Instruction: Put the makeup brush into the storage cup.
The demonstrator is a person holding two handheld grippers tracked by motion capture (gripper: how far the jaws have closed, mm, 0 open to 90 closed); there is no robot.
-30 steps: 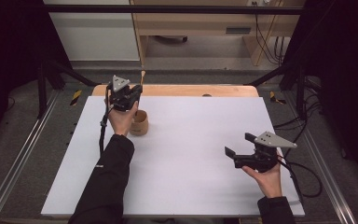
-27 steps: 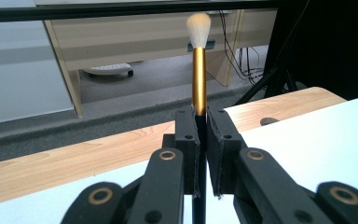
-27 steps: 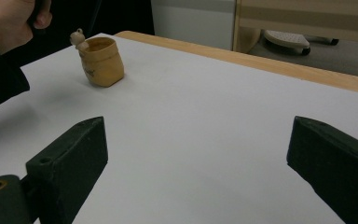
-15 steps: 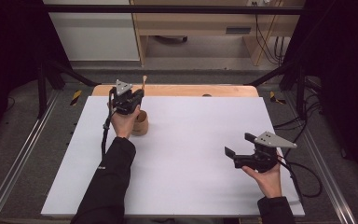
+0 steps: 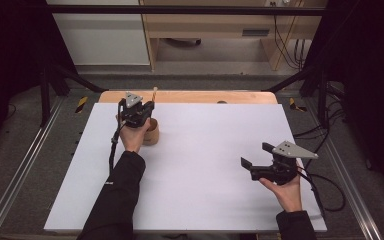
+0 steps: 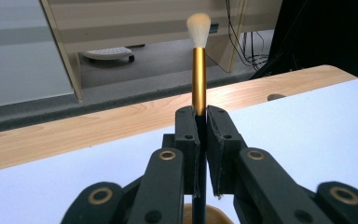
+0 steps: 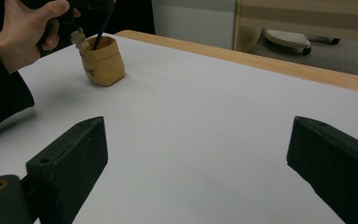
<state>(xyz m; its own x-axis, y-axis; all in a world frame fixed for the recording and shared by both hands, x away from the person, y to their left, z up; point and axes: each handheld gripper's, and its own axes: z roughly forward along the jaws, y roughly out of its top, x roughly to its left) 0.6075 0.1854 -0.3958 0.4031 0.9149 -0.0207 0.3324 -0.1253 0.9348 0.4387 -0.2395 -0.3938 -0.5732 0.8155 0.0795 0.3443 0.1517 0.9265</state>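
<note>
My left gripper (image 5: 148, 107) is shut on a makeup brush (image 6: 198, 65) with a gold ferrule, white bristles and a black handle. It holds the brush upright, bristles up, over a small tan wooden cup (image 5: 151, 135) at the back left of the white table. In the right gripper view the black handle (image 7: 101, 32) reaches down into the cup (image 7: 103, 63), beside a beige knob-like piece (image 7: 78, 35). My right gripper (image 5: 256, 155) hovers near the front right of the table, its jaws wide apart with nothing between them (image 7: 200, 154).
The white table top (image 5: 205, 150) ends in a light wooden strip (image 5: 200, 96) along its far edge. Metal rails (image 5: 15, 180) run along both sides. Beyond the table is a floor with a wooden desk frame and cables.
My left gripper has sunk a little with the brush, bringing the handle down into the cup. The right gripper has stayed where it was.
</note>
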